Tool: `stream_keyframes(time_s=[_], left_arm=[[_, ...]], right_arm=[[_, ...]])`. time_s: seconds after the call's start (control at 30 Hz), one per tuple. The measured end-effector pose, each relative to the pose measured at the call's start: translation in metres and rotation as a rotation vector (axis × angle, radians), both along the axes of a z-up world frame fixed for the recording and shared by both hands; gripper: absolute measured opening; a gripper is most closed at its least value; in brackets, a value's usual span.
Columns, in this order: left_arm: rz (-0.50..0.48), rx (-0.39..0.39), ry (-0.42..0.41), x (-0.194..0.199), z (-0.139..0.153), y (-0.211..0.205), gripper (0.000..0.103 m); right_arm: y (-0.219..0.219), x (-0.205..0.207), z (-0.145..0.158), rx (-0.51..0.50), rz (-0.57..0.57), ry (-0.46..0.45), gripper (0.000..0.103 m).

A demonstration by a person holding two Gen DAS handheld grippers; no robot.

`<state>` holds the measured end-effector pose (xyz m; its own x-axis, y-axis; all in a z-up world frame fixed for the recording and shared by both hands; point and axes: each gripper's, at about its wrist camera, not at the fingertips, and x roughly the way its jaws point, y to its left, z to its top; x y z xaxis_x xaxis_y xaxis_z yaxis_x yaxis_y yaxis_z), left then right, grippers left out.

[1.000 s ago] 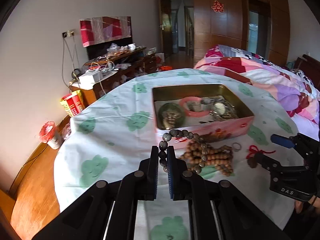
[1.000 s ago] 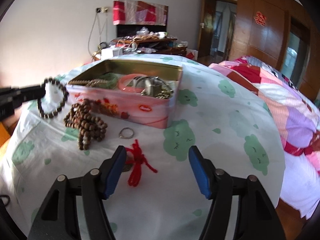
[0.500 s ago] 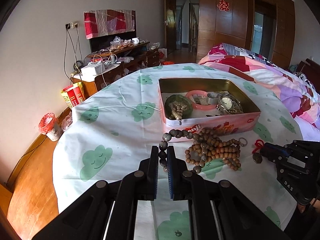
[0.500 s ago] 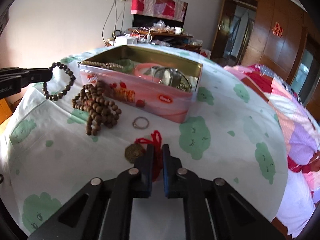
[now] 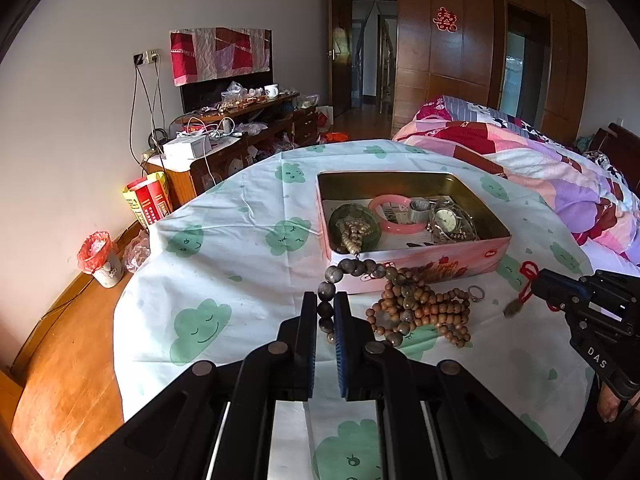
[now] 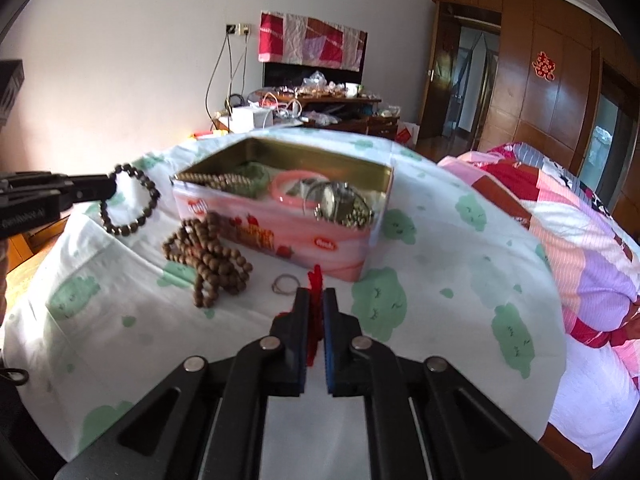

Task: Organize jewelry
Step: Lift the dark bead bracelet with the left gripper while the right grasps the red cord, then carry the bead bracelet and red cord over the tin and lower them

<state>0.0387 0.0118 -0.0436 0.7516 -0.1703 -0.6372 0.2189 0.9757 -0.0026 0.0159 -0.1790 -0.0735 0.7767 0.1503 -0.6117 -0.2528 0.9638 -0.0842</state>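
Gripping a dark round-bead bracelet (image 5: 340, 280) above the table (image 5: 240, 280), the left tool (image 5: 325, 312) is clamped; the right tool (image 6: 316, 308) is pinching a red knotted cord charm (image 6: 314, 280) beside the pink rectangular tin (image 6: 280, 236).

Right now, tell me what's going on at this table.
A person is sorting jewelry with two handheld grippers. The left gripper is shut on a dark bead bracelet, held in the air beside the pink tin. The right gripper is shut on a red cord charm, lifted off the cloth. A pile of brown wooden beads and a small ring lie outside the tin.
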Motion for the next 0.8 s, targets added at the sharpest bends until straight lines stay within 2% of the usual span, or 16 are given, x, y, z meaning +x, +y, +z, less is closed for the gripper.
stream_keyframes(time_s=[0.8], left_arm=[[0.026,0.017,-0.018,-0.004,0.009,0.003,0.007]], right_arm=[[-0.003,-0.011,0.029,0.033,-0.008,-0.089,0.008]])
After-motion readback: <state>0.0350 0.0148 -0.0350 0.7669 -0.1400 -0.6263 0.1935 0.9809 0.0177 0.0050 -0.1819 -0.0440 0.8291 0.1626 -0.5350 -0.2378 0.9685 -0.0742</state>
